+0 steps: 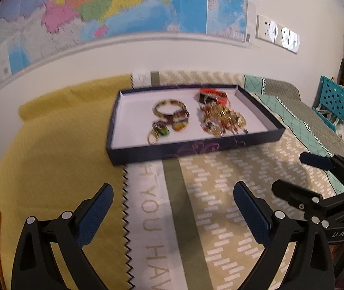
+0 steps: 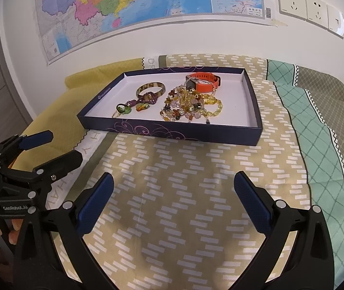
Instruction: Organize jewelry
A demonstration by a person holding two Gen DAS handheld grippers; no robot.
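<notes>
Leftmost, left gripper [image 1: 173, 200]: jaws spread wide, nothing between them, held low over the patterned cloth [image 2: 172, 193] short of the tray

Tray [image 2: 254, 101]: shallow, dark blue with a white floor, lying flat on the cloth below a wall map [image 2: 123, 7]; all jewelry in view lies inside it
- left part: striped bangle [image 2: 150, 90], with a purple beaded strand [image 2: 145, 100] draped across it and ending in green and amber pendants; a thin ring may lie at the near edge, too small to be sure
- middle: heap of amber and yellow bead strands [image 2: 193, 107], tangled together, individual pieces not separable by eye
- right, toward the far wall: orange watch [image 2: 203, 81], its band touching the bead heap

Rightmost, right gripper [image 2: 173, 191]: jaws likewise wide apart and empty, near the tray's front wall but clear of it

Progress: pieces are gathered in the tray yet overlapping; this fits either jewelry awaiting sorting or jewelry already collected there, and which cannot be settled
</notes>
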